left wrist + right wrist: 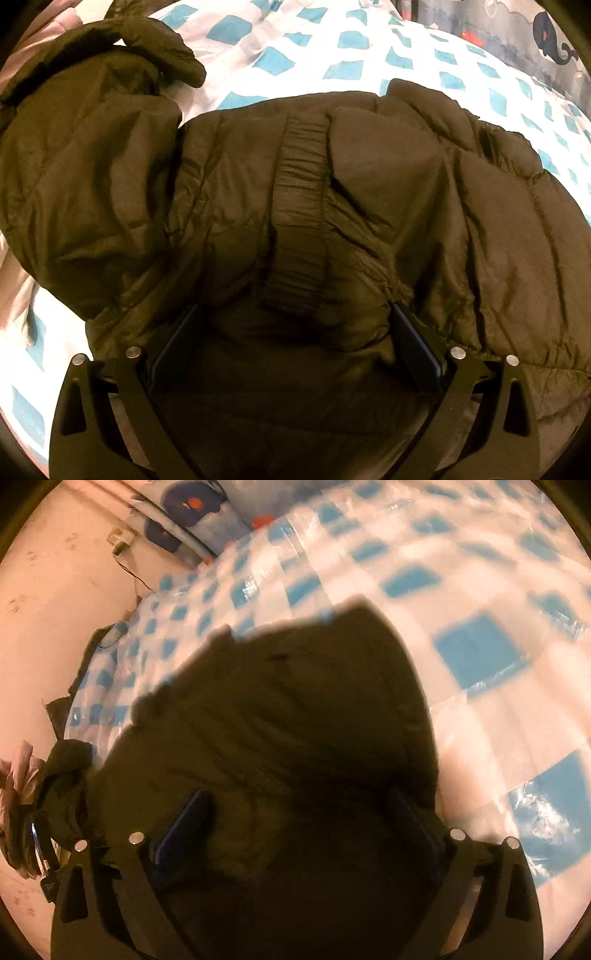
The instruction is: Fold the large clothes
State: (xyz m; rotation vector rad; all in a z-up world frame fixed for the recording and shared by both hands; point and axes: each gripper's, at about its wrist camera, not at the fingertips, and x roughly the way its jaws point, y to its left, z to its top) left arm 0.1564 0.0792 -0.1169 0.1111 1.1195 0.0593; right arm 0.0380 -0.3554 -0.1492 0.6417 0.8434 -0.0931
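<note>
A: Left wrist view: any readable labels?
B: None legible. The olive jacket (295, 206) lies on the checked bedspread (332, 55), bunched between the left gripper (295, 332)'s wide-spread fingers.
A: Right gripper (299, 819)?
B: Spread too, jacket between.

The jacket (332, 206) lies spread on the bed (332, 48), its hood (85, 155) to the left and a ribbed cuff (299, 206) on its middle, with the left gripper (295, 339) and right gripper (299, 823) each straddling its near folds.
</note>
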